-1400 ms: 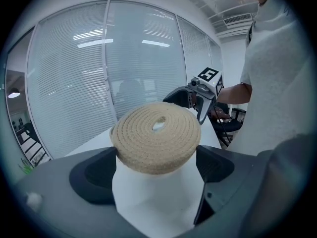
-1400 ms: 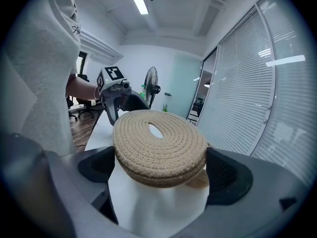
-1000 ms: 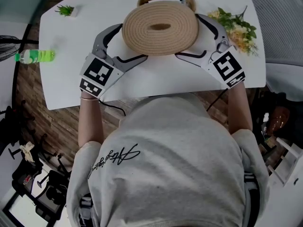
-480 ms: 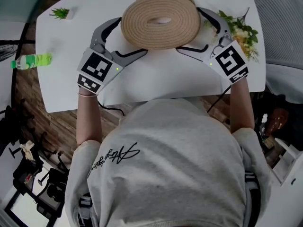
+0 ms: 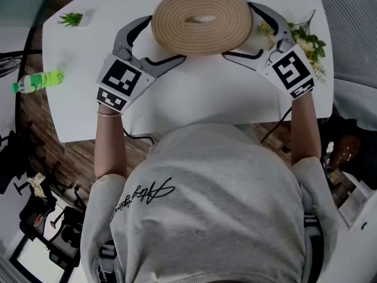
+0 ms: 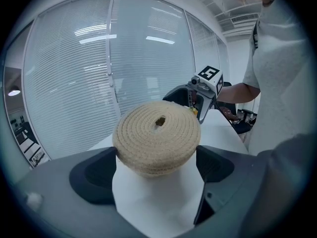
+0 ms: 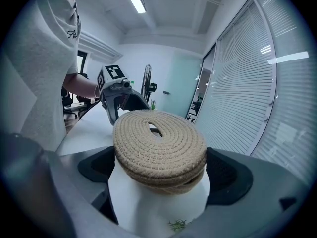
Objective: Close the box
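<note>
Woven box (image 7: 184, 184) shows only as a rim just under its coiled lid (image 5: 201, 20), top centre, over the worktop (image 5: 194, 99). Left gripper (image 5: 165, 40) and right gripper (image 5: 240, 31) jaws are clamped on opposite lid edges, presumably so that it seats level.

Table (image 5: 194, 99) in front of lid (image 5: 202, 19) was bare, free to pass. Flowers (image 5: 307, 41) crowded lid's right side. Bottle (image 5: 35, 81) and small plant (image 5: 70, 19) lay well left.
</note>
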Available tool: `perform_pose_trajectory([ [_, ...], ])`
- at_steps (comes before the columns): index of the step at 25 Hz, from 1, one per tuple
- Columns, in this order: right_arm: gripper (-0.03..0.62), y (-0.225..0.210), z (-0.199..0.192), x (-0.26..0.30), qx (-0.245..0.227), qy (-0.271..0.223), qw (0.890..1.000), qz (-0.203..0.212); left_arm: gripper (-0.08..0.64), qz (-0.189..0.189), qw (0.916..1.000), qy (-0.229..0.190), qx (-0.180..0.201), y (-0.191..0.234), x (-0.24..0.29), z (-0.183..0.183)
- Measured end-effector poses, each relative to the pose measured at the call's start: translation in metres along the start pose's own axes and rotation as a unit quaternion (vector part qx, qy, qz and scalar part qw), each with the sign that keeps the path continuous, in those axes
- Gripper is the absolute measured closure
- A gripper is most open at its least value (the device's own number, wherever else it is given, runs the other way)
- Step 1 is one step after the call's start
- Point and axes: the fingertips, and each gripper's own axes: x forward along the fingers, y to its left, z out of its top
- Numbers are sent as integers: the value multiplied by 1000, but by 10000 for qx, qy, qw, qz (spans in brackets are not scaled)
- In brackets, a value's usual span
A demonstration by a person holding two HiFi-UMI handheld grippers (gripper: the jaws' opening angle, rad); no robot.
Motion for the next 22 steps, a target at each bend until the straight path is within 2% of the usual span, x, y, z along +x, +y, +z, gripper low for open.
perform_pose_trajectory([
  [22,15,-35,-13,24,-30,112,9998,133,61,104,9997,223,-93,31,27,-4],
])
